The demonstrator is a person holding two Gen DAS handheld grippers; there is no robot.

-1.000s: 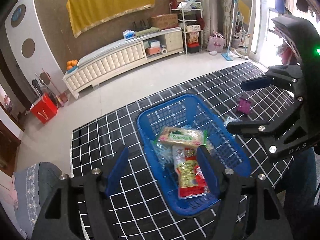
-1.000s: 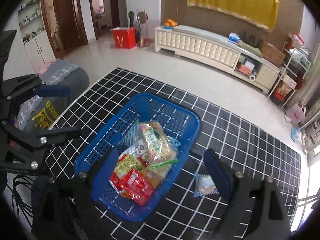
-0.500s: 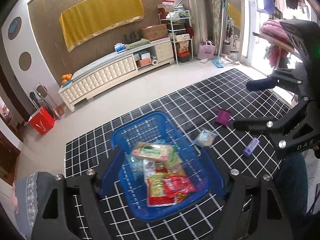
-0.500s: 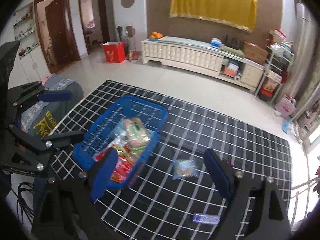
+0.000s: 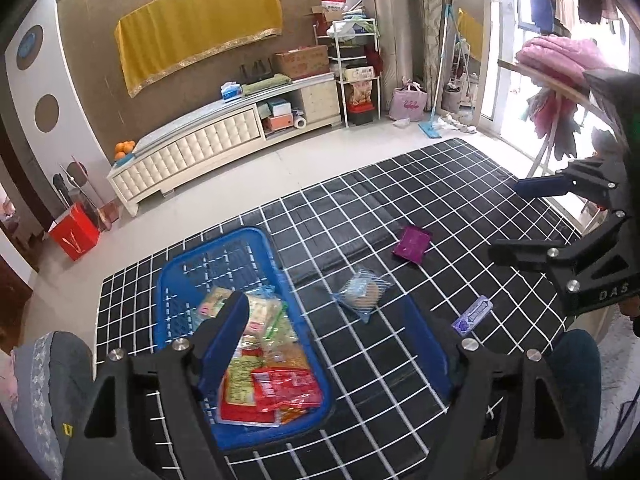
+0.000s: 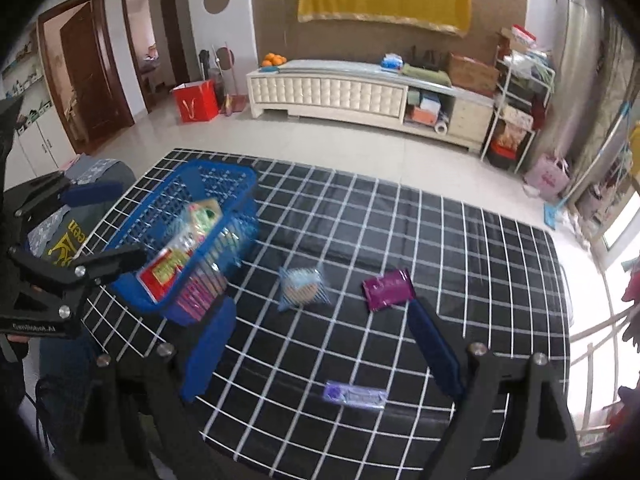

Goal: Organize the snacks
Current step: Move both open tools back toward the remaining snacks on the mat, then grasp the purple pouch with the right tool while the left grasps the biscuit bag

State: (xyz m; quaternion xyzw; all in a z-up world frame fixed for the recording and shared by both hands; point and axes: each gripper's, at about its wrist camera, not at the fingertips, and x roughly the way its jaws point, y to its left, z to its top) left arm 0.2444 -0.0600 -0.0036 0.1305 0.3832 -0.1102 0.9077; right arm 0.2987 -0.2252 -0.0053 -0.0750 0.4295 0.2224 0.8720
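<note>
A blue basket (image 5: 176, 268) (image 6: 224, 178) holding several snack packs stands on the left of a black grid mat (image 5: 400, 200). Three snacks lie loose on the mat: a clear blue biscuit pack (image 5: 362, 290) (image 6: 301, 287), a purple pouch (image 5: 412, 242) (image 6: 387, 290) and a small lilac packet (image 5: 471, 314) (image 6: 355, 394). My left gripper (image 5: 326, 344) is open and empty, above the basket's right edge. My right gripper (image 6: 320, 352) is open and empty, above the lilac packet.
A cream TV cabinet (image 5: 216, 148) stands against the far wall, with a red bag (image 5: 74, 234) to its left and a white shelf rack (image 5: 356, 80) to its right. A grey cushion (image 5: 44, 392) lies by the mat's left edge.
Both grippers have swung to the right, away from the basket. The basket has shifted left in both views, and the loose snacks on the mat have come into view.
</note>
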